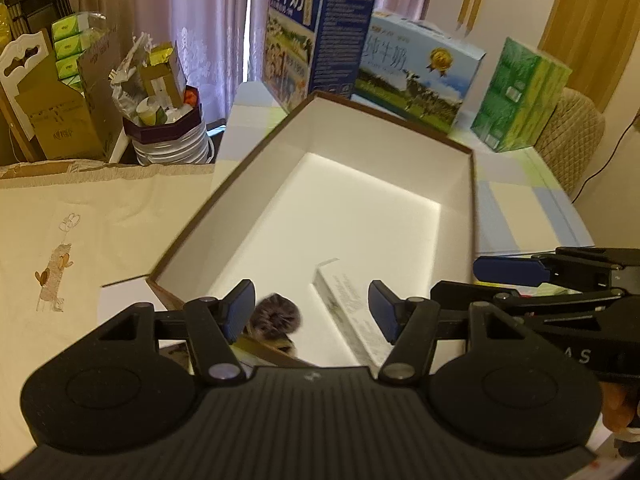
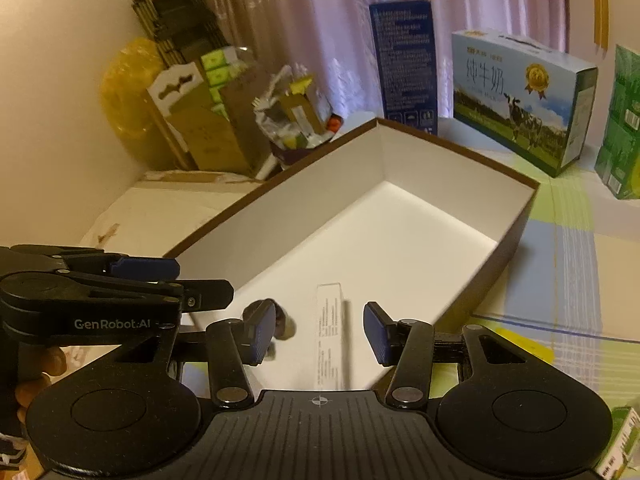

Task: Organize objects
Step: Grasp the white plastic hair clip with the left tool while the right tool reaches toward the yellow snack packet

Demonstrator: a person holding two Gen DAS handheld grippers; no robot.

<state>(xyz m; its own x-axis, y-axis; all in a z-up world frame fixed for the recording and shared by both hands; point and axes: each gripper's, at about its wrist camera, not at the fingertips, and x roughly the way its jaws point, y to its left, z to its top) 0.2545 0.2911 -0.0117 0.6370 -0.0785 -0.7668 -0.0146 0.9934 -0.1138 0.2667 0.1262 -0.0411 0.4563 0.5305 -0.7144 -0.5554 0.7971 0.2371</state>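
Place: lived-in home room, dining or living corner.
Window, 12 o'clock: pink lace curtains (image 1: 192,20) hanging full length.
Table (image 2: 568,248): pastel checked cloth, milk cartons (image 1: 416,76) and a green tissue pack (image 1: 520,96) stacked at 1 o'clock.
Seating, 2 o'clock: quilted beige chair back (image 1: 572,136).
Clutter, 10 o'clock: cardboard boxes (image 1: 64,112), folded trolley (image 2: 176,20), overfull waste bin (image 1: 168,120).
Bedding, 9 o'clock: cream embroidered fabric (image 1: 80,248).

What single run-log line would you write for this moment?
left gripper: open, empty | right gripper: open, empty | open box: holds slim white carton, dark fuzzy item | both grippers near box's close end
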